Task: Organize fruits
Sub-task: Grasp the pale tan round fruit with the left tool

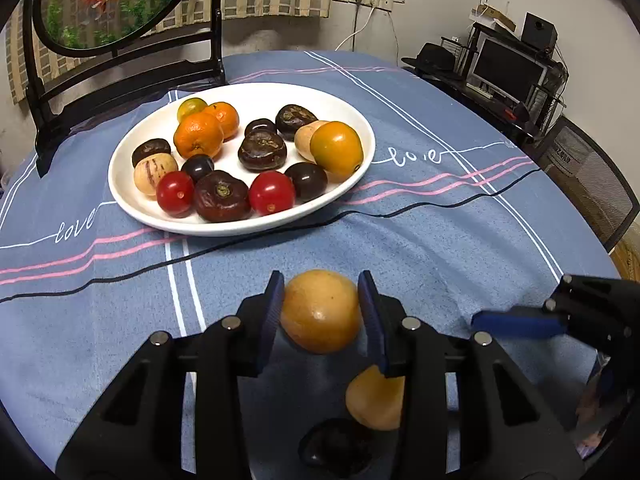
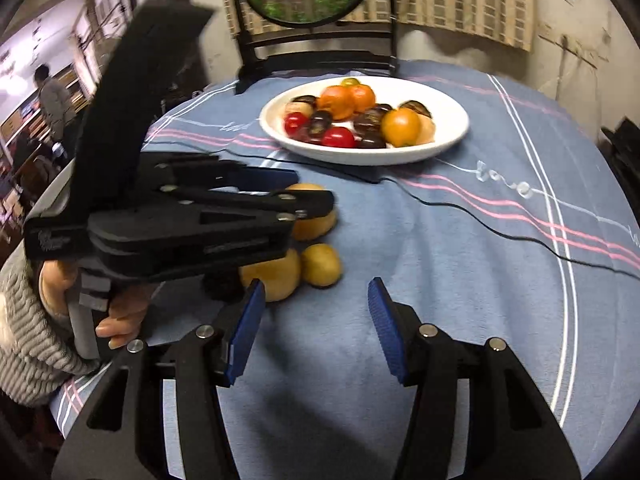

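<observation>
Blue striped tablecloth (image 1: 420,240) carries a white plate (image 1: 132,204) of mixed fruit. Left gripper (image 1: 320,312) clamps a yellow-orange fruit (image 1: 320,310) short of it; next, probably carry it over. Right gripper (image 2: 316,320) hangs open, empty.

From the left wrist camera we are looking forward and down along the left gripper (image 1: 322,312), sitting close above the blue tablecloth (image 1: 440,240), with the white plate (image 1: 360,168) lying further ahead toward the chair (image 1: 120,68). From the right wrist camera we are facing the same way from slightly further back and to the right, seeing the left gripper (image 2: 316,208) from its side. Both views are sharing the plate (image 2: 448,136), the tablecloth (image 2: 440,280), the chair (image 2: 320,52) and the loose yellow fruits near the table's front edge.
</observation>
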A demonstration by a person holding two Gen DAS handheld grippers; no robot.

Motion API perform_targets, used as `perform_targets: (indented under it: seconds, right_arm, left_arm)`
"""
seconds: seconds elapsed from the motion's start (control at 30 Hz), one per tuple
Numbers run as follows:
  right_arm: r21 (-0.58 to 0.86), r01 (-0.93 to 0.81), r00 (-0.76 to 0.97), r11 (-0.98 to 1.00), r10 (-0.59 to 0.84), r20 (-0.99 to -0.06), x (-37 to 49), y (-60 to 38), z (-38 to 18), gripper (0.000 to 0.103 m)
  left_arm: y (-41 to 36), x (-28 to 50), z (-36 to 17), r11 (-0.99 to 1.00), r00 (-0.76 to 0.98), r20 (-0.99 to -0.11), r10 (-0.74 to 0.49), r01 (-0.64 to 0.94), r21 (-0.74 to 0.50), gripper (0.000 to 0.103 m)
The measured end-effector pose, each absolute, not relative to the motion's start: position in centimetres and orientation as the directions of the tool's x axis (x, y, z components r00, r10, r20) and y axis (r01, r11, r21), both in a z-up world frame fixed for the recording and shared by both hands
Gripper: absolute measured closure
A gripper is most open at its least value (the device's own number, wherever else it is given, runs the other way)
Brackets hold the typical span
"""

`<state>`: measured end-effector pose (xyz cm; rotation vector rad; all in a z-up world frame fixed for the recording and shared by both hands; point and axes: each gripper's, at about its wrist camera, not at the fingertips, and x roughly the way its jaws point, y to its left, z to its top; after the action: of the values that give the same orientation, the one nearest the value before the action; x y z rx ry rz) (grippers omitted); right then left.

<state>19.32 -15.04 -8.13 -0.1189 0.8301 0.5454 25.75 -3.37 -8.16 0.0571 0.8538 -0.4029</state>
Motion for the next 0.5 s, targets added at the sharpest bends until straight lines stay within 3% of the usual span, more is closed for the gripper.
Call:
perform_targets:
  seconds: [0.27,0.3,0.33,0.4,0.5]
  right_arm:
    - [0.085,-0.515,0.542,0.853,0.4,-0.739,19.4,-13.6,-8.7,0.047]
    - [0.065,-0.526,0.559,0.848,0.402,-0.725,18.8,-13.4,-8.4,0.048]
    - [0.054,-0.536,0.567,0.843,0.406,-0.717,18.4,-13.2,-8.3,0.048]
    - [0.043,-0.553,0.563,0.832,0.412,-0.716,18.3,-12.6,-8.3,0.056]
    - [0.053,-0.557,0.541,0.829,0.41,-0.734,19.2,-11.9,-9.0,0.061]
  left_arm:
    - [-1.1,25.0,-7.2,0.953,0.632,-0.731,-0.257,0.292,-0.083,0.067]
    - [-0.8,24.8,-7.1,0.954,0.634,-0.73,-0.255,0.288,-0.084,0.069]
    - [-0.6,24.7,-7.0,0.954,0.635,-0.728,-0.257,0.288,-0.085,0.078]
    - [0.2,24.6,-6.8,0.958,0.641,-0.725,-0.251,0.271,-0.092,0.086]
    - [0.8,24.7,-7.0,0.961,0.632,-0.734,-0.247,0.257,-0.103,0.086]
